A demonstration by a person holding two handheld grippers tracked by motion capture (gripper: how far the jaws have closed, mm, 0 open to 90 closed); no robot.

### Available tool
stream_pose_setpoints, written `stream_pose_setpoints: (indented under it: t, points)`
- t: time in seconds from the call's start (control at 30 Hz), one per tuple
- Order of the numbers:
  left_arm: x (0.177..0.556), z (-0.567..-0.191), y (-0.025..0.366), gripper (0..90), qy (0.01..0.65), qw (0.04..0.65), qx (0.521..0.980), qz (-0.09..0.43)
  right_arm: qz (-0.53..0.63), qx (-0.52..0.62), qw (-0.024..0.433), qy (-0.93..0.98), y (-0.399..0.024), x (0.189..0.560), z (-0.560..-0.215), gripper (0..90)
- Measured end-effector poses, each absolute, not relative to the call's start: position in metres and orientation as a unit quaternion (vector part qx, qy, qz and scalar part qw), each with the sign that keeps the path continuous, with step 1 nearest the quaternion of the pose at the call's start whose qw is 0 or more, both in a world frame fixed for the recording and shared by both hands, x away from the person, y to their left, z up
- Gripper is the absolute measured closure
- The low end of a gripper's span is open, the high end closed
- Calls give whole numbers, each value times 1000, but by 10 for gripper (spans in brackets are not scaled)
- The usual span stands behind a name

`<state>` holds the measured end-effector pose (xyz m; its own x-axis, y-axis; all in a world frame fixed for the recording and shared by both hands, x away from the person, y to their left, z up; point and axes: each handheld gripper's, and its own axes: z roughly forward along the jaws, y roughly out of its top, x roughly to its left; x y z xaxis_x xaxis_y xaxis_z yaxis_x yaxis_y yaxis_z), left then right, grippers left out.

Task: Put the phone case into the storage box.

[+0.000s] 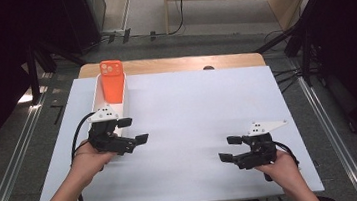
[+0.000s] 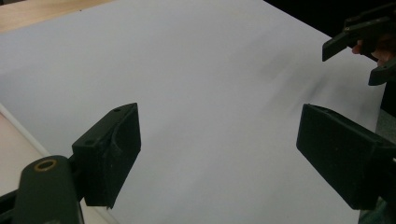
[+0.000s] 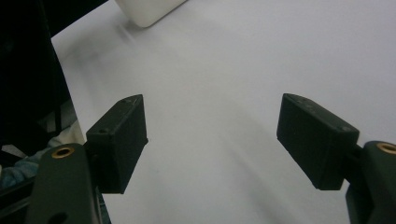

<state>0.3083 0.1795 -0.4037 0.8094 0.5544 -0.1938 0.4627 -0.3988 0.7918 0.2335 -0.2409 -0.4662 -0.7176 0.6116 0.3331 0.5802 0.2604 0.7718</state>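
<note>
An orange phone case (image 1: 112, 81) with a cluster of round camera cut-outs at its far end lies in a narrow white tray (image 1: 96, 96) at the table's (image 1: 192, 109) far left; no writing legible. Left gripper (image 1: 133, 130) sits just beside the tray's near end, fingers spread, nothing between. Right gripper (image 1: 229, 148) is well apart at near right, fingers likewise spread and empty.

A matt white sheet (image 1: 194, 129) covers the pale wood tabletop (image 1: 172, 64). On that sheet, a smooth white plastic tray (image 1: 101, 96) holds a matt orange phone case (image 1: 112, 80). Both claws look matt black plastic.
</note>
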Motion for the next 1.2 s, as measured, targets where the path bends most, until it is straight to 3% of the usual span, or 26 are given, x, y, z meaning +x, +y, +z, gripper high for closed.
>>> stream_pose_setpoints:
  t: [1.2]
  points:
    - [272,-436,189,137,283,455,843,45,477,375,15,795,-240,233,-466,232]
